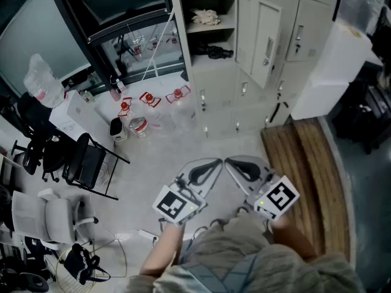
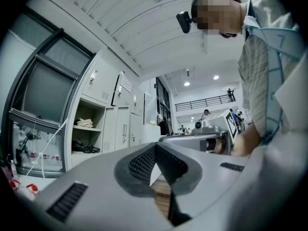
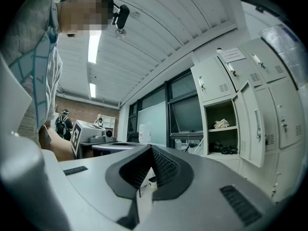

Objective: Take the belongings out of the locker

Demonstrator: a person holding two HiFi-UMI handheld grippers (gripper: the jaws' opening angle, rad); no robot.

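Two white chairs [image 1: 52, 215] and a black folding chair [image 1: 91, 163] stand at the left on the pale grey floor [image 1: 165, 148], with a clear bag [image 1: 43, 81] on the white table [image 1: 76, 112] behind them. Next comes a dark-framed glass wall [image 1: 116, 11], and before it several red-marked bottles [image 1: 149, 99] lie or stand on the floor. Right of the glass is the bank of pale lockers [image 1: 244, 90]. One locker is open [image 1: 211, 32], its door [image 1: 267, 35] swung to the right. A white cloth [image 1: 206, 17] lies on its upper shelf and a black bundle [image 1: 214, 52] on the shelf below; both are well apart from the grippers. In the foreground, the left gripper [image 1: 214, 163] and the right gripper [image 1: 234, 163] are held side by side over the floor and point toward the lockers. Each has its jaws closed together with nothing between them. Further right, a strip of wooden boards [image 1: 302, 176] runs along the floor, and a large white box [image 1: 333, 66] stands beside the lockers.
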